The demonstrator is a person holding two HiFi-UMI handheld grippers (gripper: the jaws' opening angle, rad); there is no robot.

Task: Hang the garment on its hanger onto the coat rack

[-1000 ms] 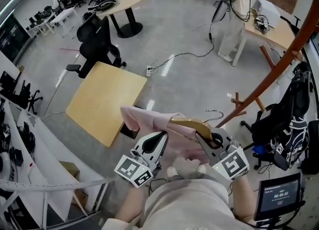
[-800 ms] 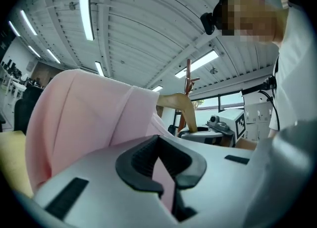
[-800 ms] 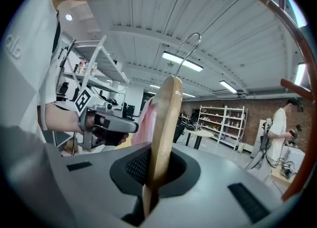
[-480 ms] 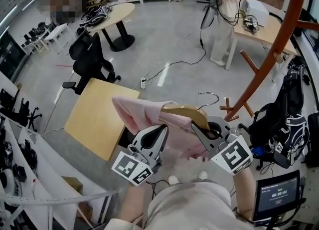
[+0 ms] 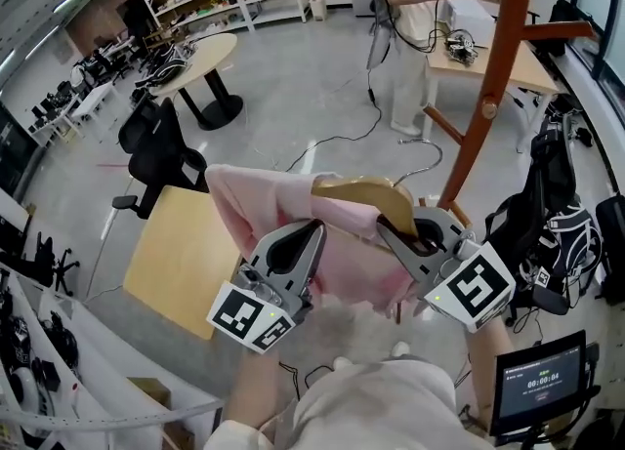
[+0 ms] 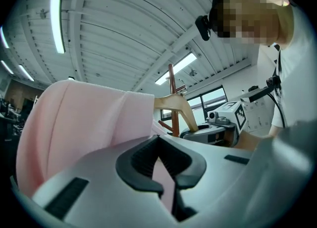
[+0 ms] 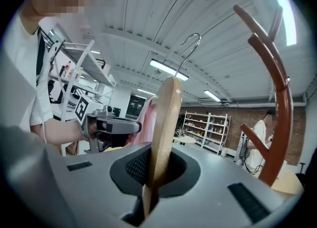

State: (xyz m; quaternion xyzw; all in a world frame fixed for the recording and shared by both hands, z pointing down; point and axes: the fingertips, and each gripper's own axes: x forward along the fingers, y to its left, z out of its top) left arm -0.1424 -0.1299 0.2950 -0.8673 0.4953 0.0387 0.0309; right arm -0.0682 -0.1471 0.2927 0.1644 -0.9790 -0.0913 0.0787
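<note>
2 grippers are carrying the load. The right gripper (image 7: 156, 172) is clamping the wooden hanger (image 5: 366, 194), and the left gripper (image 6: 161, 167) is pinching the pink garment (image 5: 264, 206) draped over it. The hook (image 5: 422, 150) appears to be hanging just beside the coat rack (image 5: 491, 97) — apparently not touching.
</note>
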